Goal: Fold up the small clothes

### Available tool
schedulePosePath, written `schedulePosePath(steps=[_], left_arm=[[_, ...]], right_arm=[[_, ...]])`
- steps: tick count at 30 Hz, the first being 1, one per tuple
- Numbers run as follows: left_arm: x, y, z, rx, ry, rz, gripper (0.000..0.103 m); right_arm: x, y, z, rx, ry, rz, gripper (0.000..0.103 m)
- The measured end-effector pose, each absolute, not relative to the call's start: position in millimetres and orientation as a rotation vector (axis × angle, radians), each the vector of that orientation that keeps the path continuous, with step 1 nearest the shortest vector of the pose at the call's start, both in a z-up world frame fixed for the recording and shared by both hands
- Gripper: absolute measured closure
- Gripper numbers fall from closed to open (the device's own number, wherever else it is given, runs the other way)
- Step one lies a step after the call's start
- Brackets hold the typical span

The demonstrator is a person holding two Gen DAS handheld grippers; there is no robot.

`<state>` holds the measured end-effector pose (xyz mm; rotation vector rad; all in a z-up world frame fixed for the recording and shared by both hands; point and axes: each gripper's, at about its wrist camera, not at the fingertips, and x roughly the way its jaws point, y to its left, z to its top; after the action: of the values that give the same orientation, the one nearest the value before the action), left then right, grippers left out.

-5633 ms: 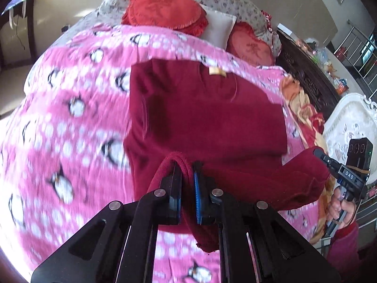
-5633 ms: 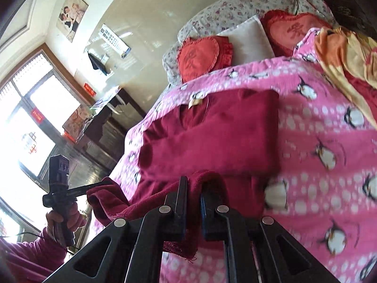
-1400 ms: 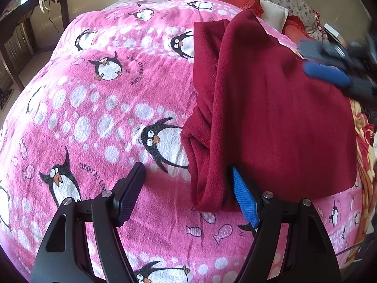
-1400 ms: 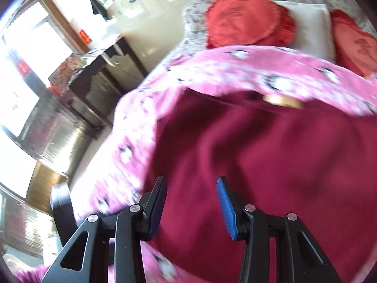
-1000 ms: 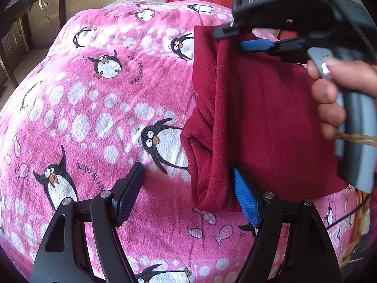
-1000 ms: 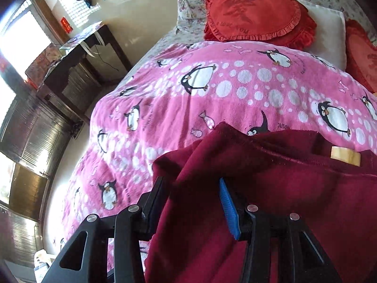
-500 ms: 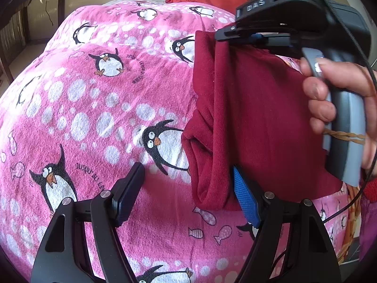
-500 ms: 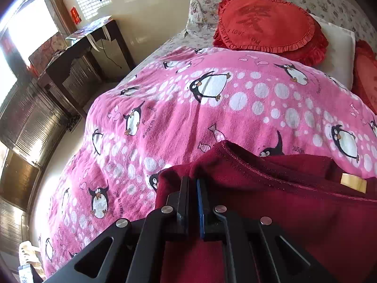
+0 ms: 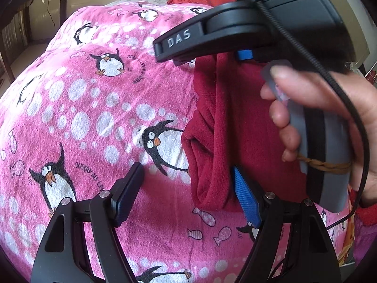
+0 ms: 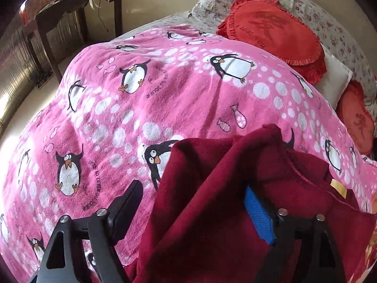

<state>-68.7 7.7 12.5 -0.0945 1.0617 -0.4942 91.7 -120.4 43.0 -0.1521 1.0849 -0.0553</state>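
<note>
Leftmost, a dark table (image 10: 77, 4) stands beyond the bed's far left edge; nearer, the pink penguin blanket (image 9: 89, 99) covers the bed; the left gripper (image 9: 186, 188) hovers low over it, fingers spread wide and holding nothing, its blue pad (image 9: 246, 200) touching the near folded edge of the dark red garment (image 9: 238, 122); that garment lies folded on the blanket's right side; over its far left corner the right gripper (image 10: 195, 210) also stands wide open, straddling a raised fold without clamping it; at far right a hand (image 9: 329, 108) holds that gripper's handle; red cushions (image 10: 271, 33) lie at the bed's far end.
</note>
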Motion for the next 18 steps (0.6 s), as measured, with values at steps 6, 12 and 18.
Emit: schedulePosePath(steps=[6, 12, 18], left_arm=[[-67.9, 6.8, 15.7, -0.099, 1.065, -0.491, 0.027], [-59.1, 10.1, 26.7, -0.144, 1.038, -0.497, 0.027], [-45.2, -6.2, 22.0, -0.112, 1.045, -0.52, 0.025]], right_arm=[[83.7, -131.3, 48.4, -0.136, 1.026, -0.08, 0.058], [68.4, -177.4, 75.2, 0.085, 1.01, 0.053, 0.085], [56.2, -191.9, 86.2, 0.167, 0.985, 0.097, 0.086]])
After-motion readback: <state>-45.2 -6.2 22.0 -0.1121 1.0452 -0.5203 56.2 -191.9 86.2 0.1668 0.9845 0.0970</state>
